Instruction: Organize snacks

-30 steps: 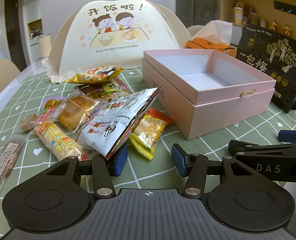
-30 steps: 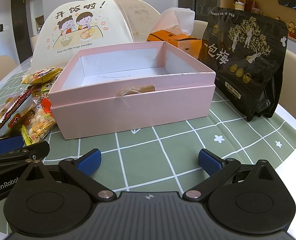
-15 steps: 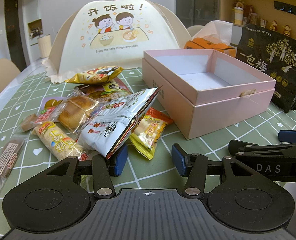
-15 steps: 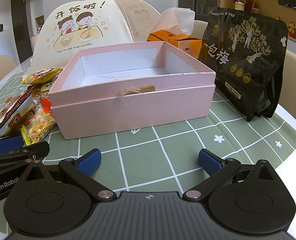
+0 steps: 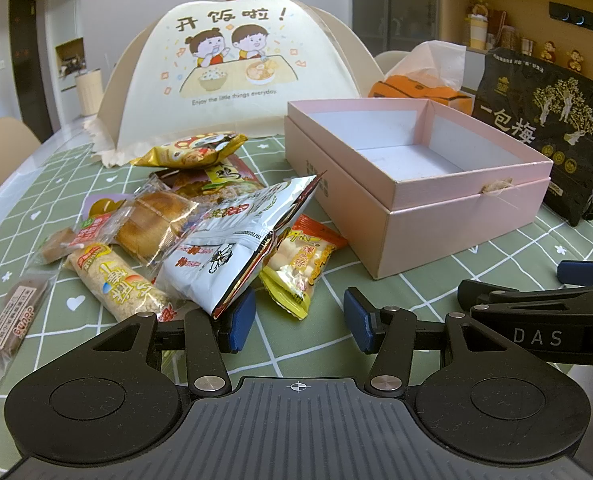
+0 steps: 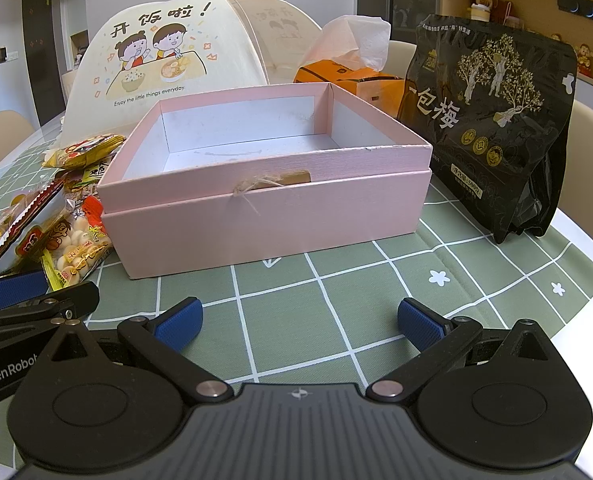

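Observation:
A pile of snack packets lies on the green checked tablecloth: a white foil bag, a yellow-orange candy packet, a wrapped bread bun, a rice bar and a yellow packet at the back. An open pink box stands to their right with nothing in it. My left gripper is open just in front of the pile; its left pad sits under the foil bag's corner. My right gripper hangs wide open over bare cloth in front of the box.
A cream mesh food cover stands behind the snacks. A tall black pouch stands right of the box, with an orange tissue box behind. A small brown bar lies at the far left. Chairs ring the table.

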The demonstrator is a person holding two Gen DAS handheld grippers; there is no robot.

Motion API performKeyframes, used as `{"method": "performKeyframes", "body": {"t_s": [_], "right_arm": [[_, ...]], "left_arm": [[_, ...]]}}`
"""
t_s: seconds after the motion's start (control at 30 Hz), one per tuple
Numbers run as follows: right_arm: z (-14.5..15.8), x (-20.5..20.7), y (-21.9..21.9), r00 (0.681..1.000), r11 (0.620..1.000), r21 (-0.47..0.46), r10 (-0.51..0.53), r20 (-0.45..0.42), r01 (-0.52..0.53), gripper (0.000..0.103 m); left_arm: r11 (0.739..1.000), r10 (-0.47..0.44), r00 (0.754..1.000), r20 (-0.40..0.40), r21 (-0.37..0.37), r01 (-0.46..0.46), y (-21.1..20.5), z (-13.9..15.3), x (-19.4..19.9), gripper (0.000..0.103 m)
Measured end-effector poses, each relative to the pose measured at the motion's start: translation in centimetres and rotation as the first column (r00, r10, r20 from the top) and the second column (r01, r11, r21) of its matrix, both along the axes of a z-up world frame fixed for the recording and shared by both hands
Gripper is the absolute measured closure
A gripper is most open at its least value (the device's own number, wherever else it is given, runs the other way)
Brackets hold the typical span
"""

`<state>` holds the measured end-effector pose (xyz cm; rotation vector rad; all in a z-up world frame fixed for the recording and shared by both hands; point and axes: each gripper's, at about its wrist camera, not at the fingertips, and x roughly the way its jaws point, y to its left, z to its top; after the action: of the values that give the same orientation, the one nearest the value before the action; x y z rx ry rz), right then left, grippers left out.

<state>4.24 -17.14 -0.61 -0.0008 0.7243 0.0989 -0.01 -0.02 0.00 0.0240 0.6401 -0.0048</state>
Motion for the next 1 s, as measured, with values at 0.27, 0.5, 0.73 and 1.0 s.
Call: {"method": "performKeyframes", "body": {"t_s": [0.27,0.5,0.73,1.0], "right_arm": [[0.0,0.0,0.0,1.0,1.0,0.0,0.0,0.0,0.0,0.0],[0.0,0.0,0.1,1.0,1.0,-0.001,0.002,-0.002,-0.002,0.0],[1.1,0.0,0.5,0.988,1.0,-0.017,-0.02,-0.156,0.018,0.0],[2.4,0.6,2.2,0.939,0.998,-0.029,-0.059,-0.339,0.053,0.002]], "left_arm": [[1.0,0.0,1.0,0.0,0.002,0.0,0.0,0.0,0.0,0.047],[1.0,-0.022,1.0,-0.018,-0.012,0.022,0.2,0.2,-0.6,0.05],[0.989,-0.111,0.992,-0.052,-0.106,0.105,5.1,4.9,-3.7,0.049],[0.907,0.335,0.932,-0.136,-0.222,-0.358,25.4,7.5,-1.1,0.051]]}}
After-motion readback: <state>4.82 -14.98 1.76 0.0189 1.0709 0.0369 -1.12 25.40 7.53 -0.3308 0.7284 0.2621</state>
